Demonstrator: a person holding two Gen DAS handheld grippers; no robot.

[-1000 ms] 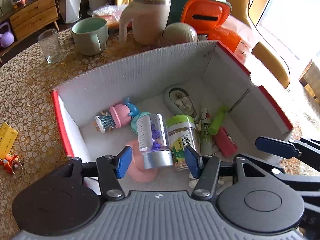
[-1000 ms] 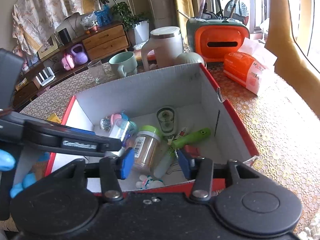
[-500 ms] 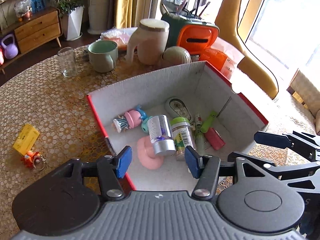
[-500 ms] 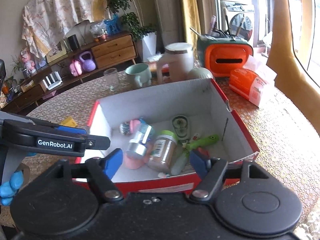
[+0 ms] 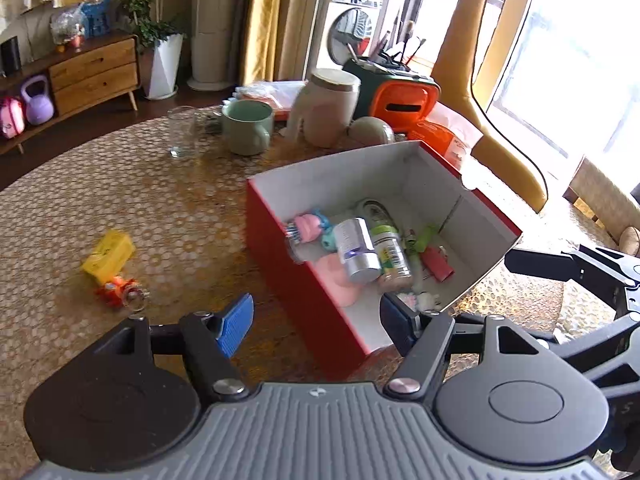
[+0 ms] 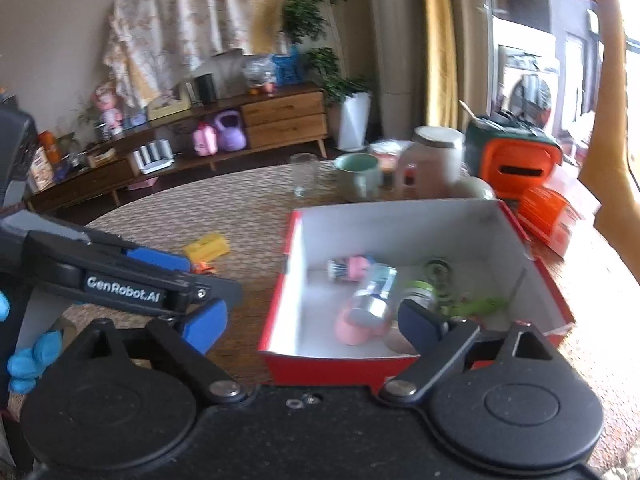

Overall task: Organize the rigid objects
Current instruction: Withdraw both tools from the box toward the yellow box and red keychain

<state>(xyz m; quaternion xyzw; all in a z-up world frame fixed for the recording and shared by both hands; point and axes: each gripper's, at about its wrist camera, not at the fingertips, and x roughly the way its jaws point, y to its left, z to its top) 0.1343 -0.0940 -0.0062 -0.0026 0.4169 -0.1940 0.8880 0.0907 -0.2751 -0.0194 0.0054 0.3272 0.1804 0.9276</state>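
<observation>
A red cardboard box with a white inside stands on the round table. In it lie a silver-capped clear bottle, a green-lidded jar, a pink toy and several small items. Left of the box, a yellow packet and an orange keyring toy lie on the tablecloth. My left gripper hovers over the box's near corner, its jaws opening, nothing between them. My right gripper hangs before the box's near wall, jaws opening wide and empty. The bottle lies inside.
Behind the box stand a drinking glass, a green mug, a beige jug, an orange and green holder and an orange pack. A yellow chair is at the right. A gloved hand shows at the left.
Both grippers have pulled back and risen away from the box, which now looks smaller and farther off. Both pairs of jaws have widened. The box's contents lie as before.
</observation>
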